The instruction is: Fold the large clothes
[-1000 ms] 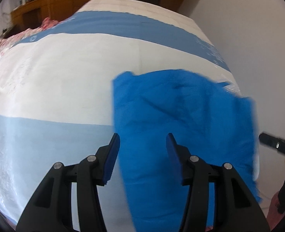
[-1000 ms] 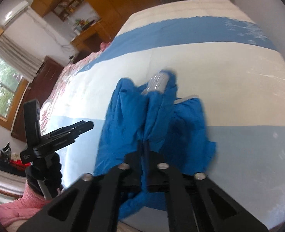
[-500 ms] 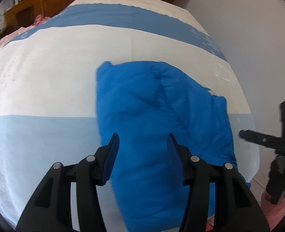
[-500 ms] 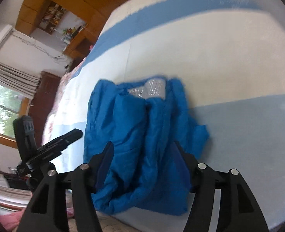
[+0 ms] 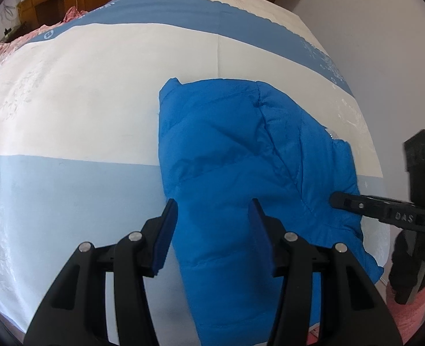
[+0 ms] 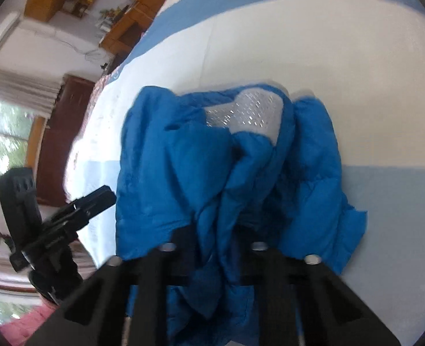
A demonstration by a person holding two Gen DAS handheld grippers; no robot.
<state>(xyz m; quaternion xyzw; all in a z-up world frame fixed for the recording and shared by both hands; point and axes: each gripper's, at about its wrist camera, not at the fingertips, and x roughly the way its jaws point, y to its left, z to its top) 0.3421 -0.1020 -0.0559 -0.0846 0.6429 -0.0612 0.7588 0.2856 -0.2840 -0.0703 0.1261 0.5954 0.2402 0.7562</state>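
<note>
Left wrist: folded blue jacket [image 5: 241, 155].

Jacket [image 5: 241, 155] lies on bed [image 5: 68, 101], near its right edge. Left hand-held gripper [image 5: 212, 216] before it. Right hand-held gripper [image 5: 335, 200] at jacket's right.

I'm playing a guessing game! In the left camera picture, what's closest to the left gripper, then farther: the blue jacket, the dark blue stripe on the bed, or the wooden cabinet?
1. Blue jacket: right under the left gripper.
2. Dark blue stripe: across the bed, beyond the jacket.
3. Wooden cabinet: top left, behind the bed.
</note>
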